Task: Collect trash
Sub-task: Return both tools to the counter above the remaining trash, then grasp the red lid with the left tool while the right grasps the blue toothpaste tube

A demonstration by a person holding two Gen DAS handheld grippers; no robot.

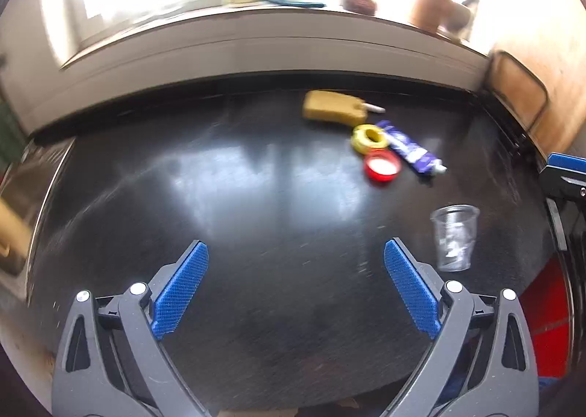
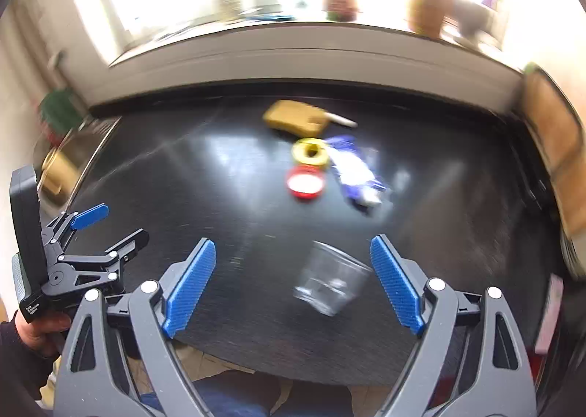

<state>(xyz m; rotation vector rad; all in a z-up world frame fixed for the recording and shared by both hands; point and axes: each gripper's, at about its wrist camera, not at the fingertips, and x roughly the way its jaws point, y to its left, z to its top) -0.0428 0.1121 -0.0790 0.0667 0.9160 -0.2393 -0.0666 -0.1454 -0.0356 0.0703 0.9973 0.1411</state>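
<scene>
Two fisheye views look down along blue-padded tongs onto a dark, glossy surface (image 1: 256,197) below a bright window.

The left tongs (image 1: 296,263) are spread wide with nothing between them. Their view shows a clear cup (image 1: 454,237) standing upright just to their right, mouth up, and a corner of the right tongs at the right edge.

The right tongs (image 2: 293,259) are also spread wide and pinch nothing. In their view the cup (image 2: 331,283) shows between the pads, near the right pad, blurred and leaning, its mouth up and to the right. Only this view shows the left tongs (image 2: 106,222) from the side, and the hand (image 2: 40,325) holding them.

Beyond both tongs lies a cluster: a yellow sponge (image 1: 331,107) farthest off, a yellow tape roll (image 1: 370,138), a red lid (image 1: 382,165) lying open side up, and a blue-and-white tube (image 1: 412,151). The tube's long axis runs diagonally, cap end nearer the tongs and to the right.
</scene>
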